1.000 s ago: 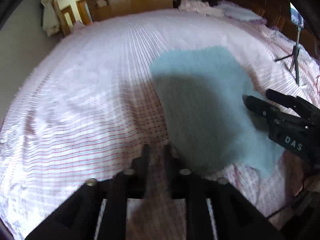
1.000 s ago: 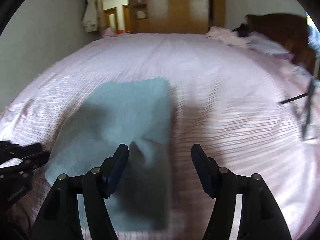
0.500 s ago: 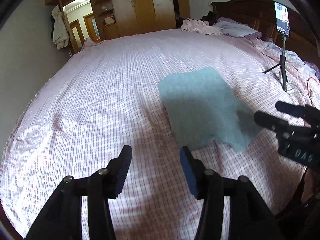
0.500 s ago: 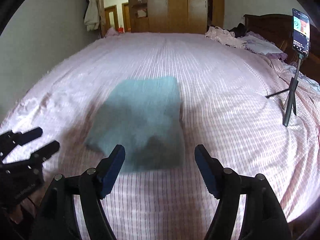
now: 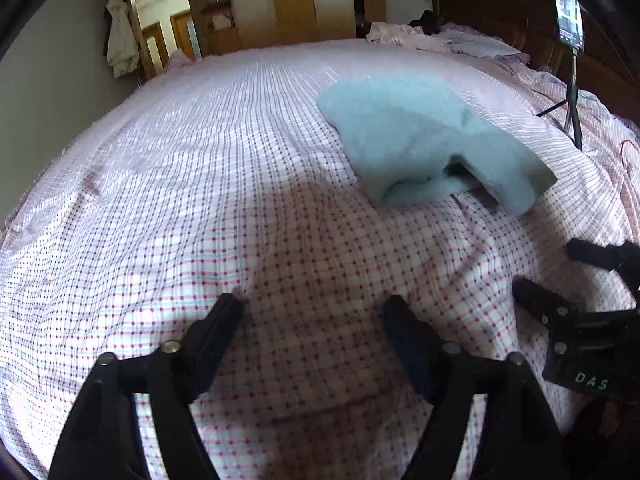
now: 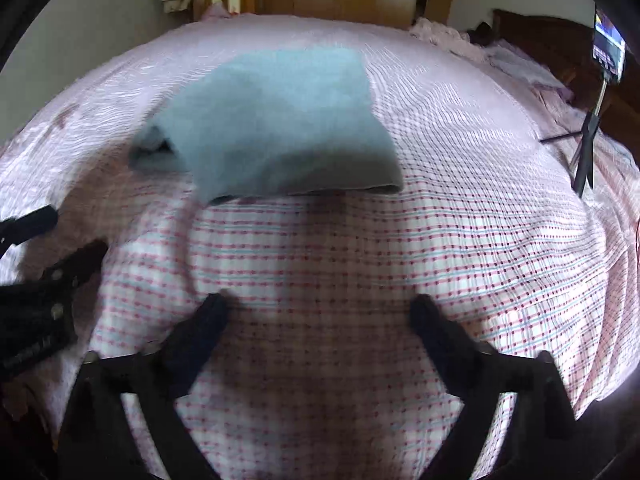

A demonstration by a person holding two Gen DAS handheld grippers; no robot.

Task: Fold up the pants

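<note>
1. Since the earlier frames, both claws have been drawn back from the pants, so that the garment, once beneath and between the jaws, is now seen well ahead of them, and the jaws have been spread.
2. The left claw point(image 5: 314, 304) is seen wide and opening further, with nothing between its jaws but the checked bed sheet point(image 5: 200, 208).
3. The right claw point(image 6: 320, 306) is likewise found very wide, opening, and empty.
4. The pants point(image 6: 280, 120), a light blue bundle, are laid on the bed ahead of both claws: ahead and to the right of the left claw, ahead and slightly left of the right.
5. One near corner is seen lifted, with a lower layer poking out.
6. The fold is judged released; next, the loose corner would need to be smoothed or tucked.
</note>
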